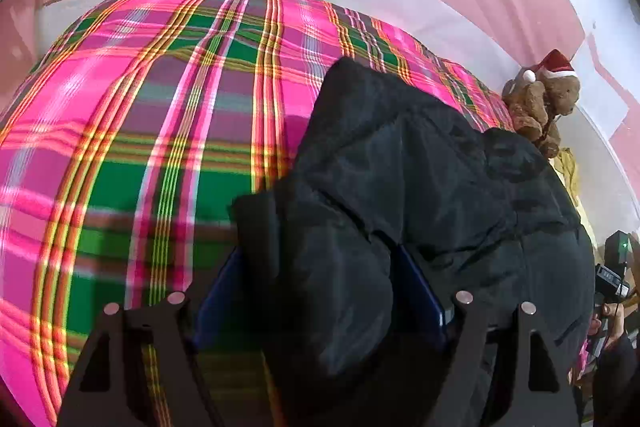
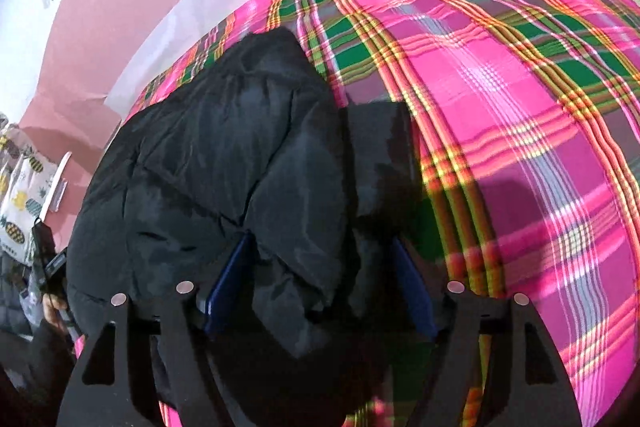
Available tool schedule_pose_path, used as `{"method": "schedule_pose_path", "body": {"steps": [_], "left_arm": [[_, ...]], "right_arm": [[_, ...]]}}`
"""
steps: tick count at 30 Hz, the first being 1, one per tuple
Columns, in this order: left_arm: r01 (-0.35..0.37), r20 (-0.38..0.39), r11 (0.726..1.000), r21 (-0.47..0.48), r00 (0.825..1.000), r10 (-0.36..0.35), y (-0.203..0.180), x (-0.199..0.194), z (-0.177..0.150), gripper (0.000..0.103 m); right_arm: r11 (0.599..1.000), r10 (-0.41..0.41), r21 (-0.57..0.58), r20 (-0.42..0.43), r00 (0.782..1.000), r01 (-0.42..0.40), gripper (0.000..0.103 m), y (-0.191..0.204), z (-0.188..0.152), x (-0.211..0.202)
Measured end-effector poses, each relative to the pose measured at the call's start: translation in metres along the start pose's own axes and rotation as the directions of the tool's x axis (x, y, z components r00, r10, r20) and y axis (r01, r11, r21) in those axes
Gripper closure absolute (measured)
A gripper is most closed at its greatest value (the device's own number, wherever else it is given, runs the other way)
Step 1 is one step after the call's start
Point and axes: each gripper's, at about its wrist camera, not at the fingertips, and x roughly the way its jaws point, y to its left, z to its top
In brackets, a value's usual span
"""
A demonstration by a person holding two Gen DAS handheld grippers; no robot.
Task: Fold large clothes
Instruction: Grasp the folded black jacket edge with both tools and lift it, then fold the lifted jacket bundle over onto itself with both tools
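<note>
Left view: fingertips buried under black jacket (image 1: 420, 163), left gripper (image 1: 320, 291) pinching a bunched fold of it above the plaid bedspread (image 1: 140, 99), wide bare plaid leftward, teddy (image 1: 540, 103) at far edge. Right view: right gripper (image 2: 320, 283) likewise clamped on jacket (image 2: 208, 155), tips hidden, open plaid (image 2: 520, 107) rightward.

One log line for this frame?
left gripper: shut on jacket | right gripper: shut on jacket | on plaid bed | teddy beyond

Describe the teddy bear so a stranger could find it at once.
Start at the bed under the pink and green plaid blanket. Beyond the black padded jacket, at the blanket's far edge, sits the teddy bear. It alone is brown and furry, wearing a red Santa hat.
</note>
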Motion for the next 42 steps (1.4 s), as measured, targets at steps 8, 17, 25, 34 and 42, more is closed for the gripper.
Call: {"method": "schedule_pose_path", "body": {"steps": [8,17,25,34,42], "left_arm": [[0.077,-0.036,0.997,-0.026,0.996,-0.078,0.010,0.019,0.005,0.018],[0.098,-0.025,0.995,-0.023,0.995,-0.098,0.006,0.024,0.006,0.027],[0.042,0.003,0.997,0.068,0.999,-0.042,-0.022,-0.005,0.015,0.070],[0.042,0.082,0.994,0.097,0.995,-0.050,-0.043,-0.052,0.024,0.075],[0.048,0.117,0.995,0.089,0.991,-0.058,-0.042,-0.075,0.027,0.076]], "right_arm": [[0.999,0.052,-0.002,-0.029,0.998,-0.052,0.031,-0.005,0.010,0.016],[0.994,0.111,-0.007,-0.042,0.993,-0.111,0.050,-0.006,0.023,0.028],[0.992,0.122,-0.038,-0.012,0.992,-0.123,0.081,0.006,0.027,0.011],[0.986,0.152,-0.083,0.074,0.986,-0.146,0.089,0.028,0.033,-0.042],[0.982,0.173,-0.099,0.096,0.980,-0.164,0.090,0.041,0.029,-0.058]]}}
